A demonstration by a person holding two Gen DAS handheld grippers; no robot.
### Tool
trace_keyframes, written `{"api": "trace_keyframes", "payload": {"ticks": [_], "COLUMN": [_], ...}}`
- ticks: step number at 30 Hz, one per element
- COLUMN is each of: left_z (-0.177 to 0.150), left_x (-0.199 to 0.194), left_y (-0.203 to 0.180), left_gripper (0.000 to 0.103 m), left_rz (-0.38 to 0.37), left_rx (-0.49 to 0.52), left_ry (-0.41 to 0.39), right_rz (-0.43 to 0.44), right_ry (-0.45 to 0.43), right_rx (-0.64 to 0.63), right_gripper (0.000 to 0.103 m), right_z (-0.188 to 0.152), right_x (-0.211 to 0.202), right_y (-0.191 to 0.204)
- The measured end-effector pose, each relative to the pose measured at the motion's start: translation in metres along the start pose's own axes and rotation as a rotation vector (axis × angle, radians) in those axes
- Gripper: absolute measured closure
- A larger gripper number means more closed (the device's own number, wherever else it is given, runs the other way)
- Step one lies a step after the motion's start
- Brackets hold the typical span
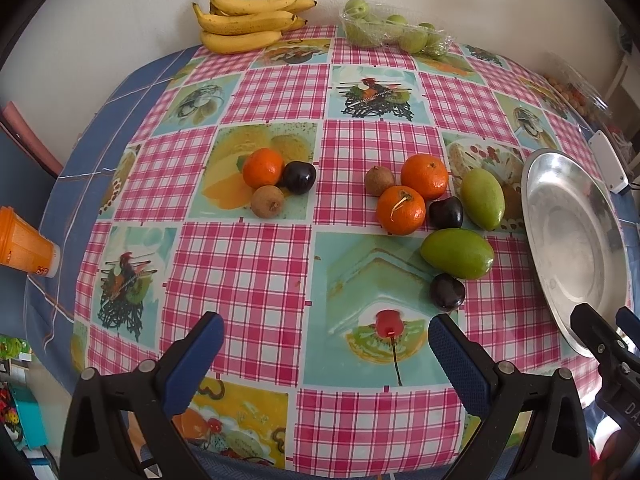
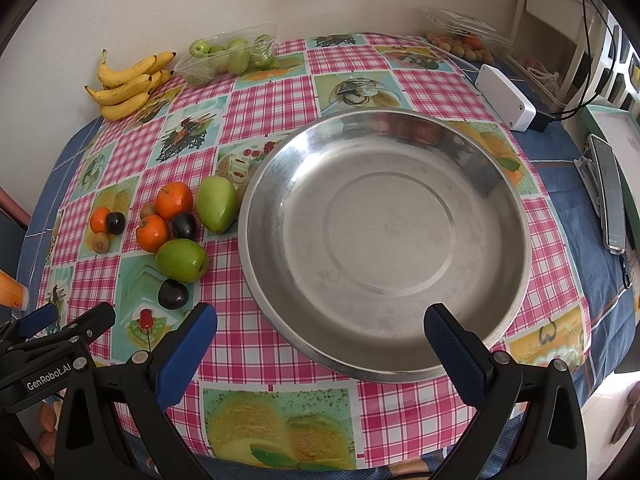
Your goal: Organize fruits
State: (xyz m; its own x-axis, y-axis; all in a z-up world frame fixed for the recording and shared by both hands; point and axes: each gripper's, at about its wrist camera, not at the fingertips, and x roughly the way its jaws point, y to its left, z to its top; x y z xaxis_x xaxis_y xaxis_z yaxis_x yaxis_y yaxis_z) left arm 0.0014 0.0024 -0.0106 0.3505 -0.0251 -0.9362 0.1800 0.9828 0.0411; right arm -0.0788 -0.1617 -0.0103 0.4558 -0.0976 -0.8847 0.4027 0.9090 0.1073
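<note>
**Both grippers held open, fruit lying ahead on the cloth**

The left gripper (image 1: 326, 340) is held with its jaws spread wide and nothing between them, above the checked tablecloth (image 1: 240, 264). A dark plum (image 1: 447, 292) is seen at about one o'clock, just beyond the right finger; a green mango (image 1: 458, 253) lies touching it farther out, then two oranges (image 1: 401, 210) at twelve to one o'clock. The right gripper (image 2: 320, 340) is likewise wide open and empty, with the steel dish (image 2: 256, 184) directly at twelve o'clock. The same fruit cluster is seen at ten o'clock.
</note>
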Motion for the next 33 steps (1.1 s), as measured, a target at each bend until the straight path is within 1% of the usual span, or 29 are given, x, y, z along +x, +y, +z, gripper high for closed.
{"api": "trace_keyframes", "payload": {"ticks": [29, 33], "left_z": [-0.0018, 0.0009], "left_x": [0.0019, -0.0005], "left_y": [0.0000, 0.0061], "left_gripper": [0.000, 0.000], "left_rz": [-0.004, -0.019], "left_rx": [-0.004, -0.036], "left_ry": [0.003, -0.004], "right_rz": [0.000, 0.006], "right_ry": [0.002, -0.001], "right_rx": [-0.002, -0.012], "right_gripper": [0.000, 0.000], "right_z": [0.0011, 0.0009], "right_x": [0.0022, -0.0002], "right_y": [-0.0025, 0.0056]}}
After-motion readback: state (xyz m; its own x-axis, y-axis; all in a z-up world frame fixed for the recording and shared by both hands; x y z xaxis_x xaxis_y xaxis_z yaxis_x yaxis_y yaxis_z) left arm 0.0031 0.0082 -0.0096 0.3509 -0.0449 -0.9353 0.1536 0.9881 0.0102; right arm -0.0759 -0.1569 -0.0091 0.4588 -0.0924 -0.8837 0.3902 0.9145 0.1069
